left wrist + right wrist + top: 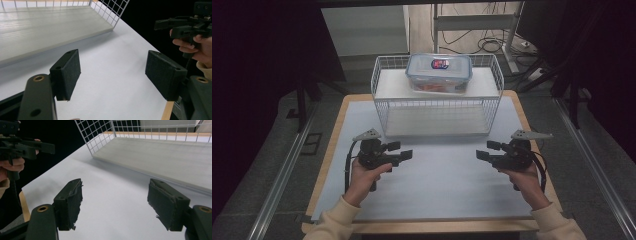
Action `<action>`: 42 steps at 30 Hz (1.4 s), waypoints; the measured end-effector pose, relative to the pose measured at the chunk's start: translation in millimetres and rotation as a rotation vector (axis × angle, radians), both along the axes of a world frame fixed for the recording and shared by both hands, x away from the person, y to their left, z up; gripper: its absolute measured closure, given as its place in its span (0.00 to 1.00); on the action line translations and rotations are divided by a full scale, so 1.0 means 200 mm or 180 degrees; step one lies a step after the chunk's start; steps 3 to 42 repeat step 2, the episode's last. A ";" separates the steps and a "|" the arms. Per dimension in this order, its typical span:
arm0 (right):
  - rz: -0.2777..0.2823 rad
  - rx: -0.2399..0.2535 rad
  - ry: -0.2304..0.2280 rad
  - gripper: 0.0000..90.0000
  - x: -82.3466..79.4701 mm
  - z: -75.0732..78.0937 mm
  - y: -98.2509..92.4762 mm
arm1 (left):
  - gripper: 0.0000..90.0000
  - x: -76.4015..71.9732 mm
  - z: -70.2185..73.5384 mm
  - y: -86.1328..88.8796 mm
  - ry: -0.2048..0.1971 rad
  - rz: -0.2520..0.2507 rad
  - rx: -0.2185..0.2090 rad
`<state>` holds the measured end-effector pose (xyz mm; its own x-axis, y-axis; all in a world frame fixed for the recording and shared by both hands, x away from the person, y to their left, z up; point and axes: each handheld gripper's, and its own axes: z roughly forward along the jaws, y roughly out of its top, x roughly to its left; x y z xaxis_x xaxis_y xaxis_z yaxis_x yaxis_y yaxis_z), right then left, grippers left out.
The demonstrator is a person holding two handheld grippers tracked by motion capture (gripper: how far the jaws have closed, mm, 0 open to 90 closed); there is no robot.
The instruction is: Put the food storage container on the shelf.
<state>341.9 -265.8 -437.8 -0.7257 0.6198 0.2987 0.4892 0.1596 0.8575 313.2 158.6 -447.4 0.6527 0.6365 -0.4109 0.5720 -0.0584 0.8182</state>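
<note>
Two grippers, one in each of your hands: your left gripper [399, 151] sits over the white mat [437, 175] at its left side with its jaws spread wide and nothing between them, and your right gripper [489, 150] mirrors it at the right side, jaws likewise wide and empty; in the left gripper view your own pads [67, 72] frame bare mat, with the right gripper [170, 25] farther off. The two grippers point toward each other with a broad stretch of bare mat between them. One wooden table [332, 145], its edge showing as a thin border around the mat. One white wire rack [437, 107] stands at the far middle of the mat, its open front facing you, just beyond both grippers; two shelves, lower one bare. One clear lidded food box [438, 72] with a blue rim rests on the top shelf, centred, something orange inside.
</note>
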 end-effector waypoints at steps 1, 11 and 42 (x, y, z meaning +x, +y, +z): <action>-0.0007 -0.0013 -0.0016 0.29 0.00 0.00 0.00 | 0.31 0.00 0.00 0.00 0.0015 0.0001 -0.0011; -0.0019 -0.0032 -0.0022 0.28 0.00 0.00 0.01 | 0.31 0.00 -0.01 0.00 0.0024 0.0002 -0.0022; -0.0019 -0.0032 -0.0022 0.28 0.00 0.00 0.01 | 0.31 0.00 -0.01 0.00 0.0024 0.0002 -0.0022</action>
